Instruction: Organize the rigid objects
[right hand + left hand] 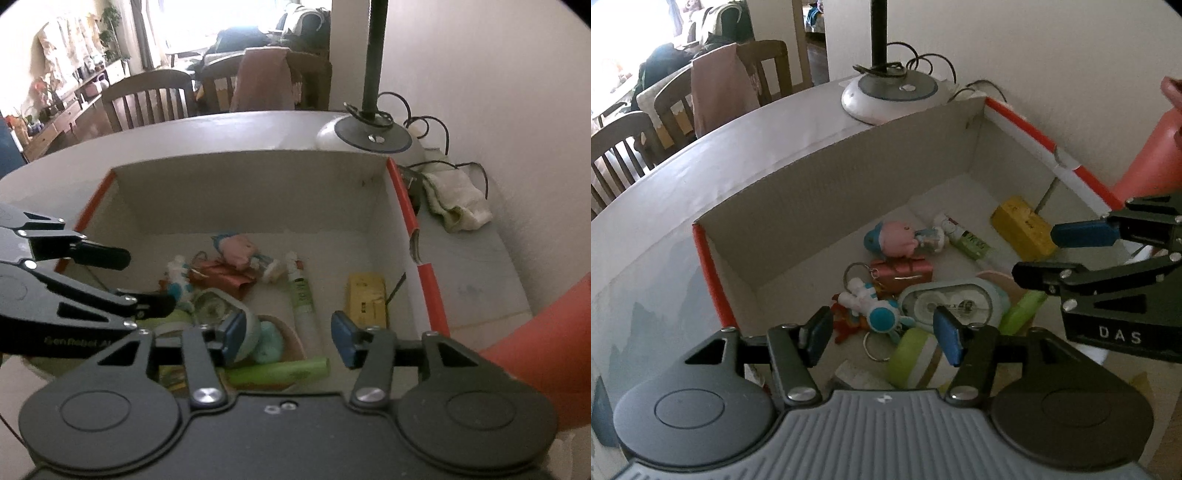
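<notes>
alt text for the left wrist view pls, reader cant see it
An open, empty left tool hovers over a cardboard box on a table, holding small toys, keychains, a tape dispenser and a yellow block. The right tool, also open and empty, reaches in from the right.

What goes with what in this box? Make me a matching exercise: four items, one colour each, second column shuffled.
Items:
1. block
2. tape dispenser
3. plush keychain
4. astronaut keychain

Colours:
a. pink with blue cap
b. yellow
c. white and blue
d. pale blue-grey

Pairs: 1-b, 2-d, 3-a, 4-c
</notes>
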Tool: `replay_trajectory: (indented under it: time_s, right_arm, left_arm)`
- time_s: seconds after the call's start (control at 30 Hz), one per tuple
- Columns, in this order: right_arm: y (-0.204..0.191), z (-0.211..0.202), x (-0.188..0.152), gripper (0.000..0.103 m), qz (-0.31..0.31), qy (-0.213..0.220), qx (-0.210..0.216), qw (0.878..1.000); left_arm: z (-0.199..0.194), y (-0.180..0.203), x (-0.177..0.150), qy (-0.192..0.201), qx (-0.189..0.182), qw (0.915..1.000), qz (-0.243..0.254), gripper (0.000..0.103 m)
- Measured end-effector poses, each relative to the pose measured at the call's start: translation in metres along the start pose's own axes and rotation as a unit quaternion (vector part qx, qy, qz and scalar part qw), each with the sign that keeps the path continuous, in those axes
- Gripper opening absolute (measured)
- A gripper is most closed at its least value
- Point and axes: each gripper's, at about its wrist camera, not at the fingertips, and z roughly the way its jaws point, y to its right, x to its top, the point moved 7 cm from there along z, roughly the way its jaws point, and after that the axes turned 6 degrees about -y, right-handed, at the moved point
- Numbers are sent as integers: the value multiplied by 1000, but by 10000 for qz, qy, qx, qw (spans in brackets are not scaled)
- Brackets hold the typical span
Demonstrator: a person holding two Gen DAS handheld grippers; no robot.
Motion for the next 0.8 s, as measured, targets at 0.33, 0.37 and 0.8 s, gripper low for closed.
replay_trajectory:
  time_s: [0.33,0.37,0.8]
  right_arm:
    - [-16,-40,-9,61,77,307,108,9994]
    - [-17,-44,-10,62,86,342,113,9993]
    - [-44,-96,-24,70,273,798,252,9961]
  left_arm:
    - [-36,-7,-12,337,-172,9991,-182,59]
    - [-41,-8,-13,379,-215,9989,-184,59]
    - [-98,-9,-37,996,-547,9934,-158,67]
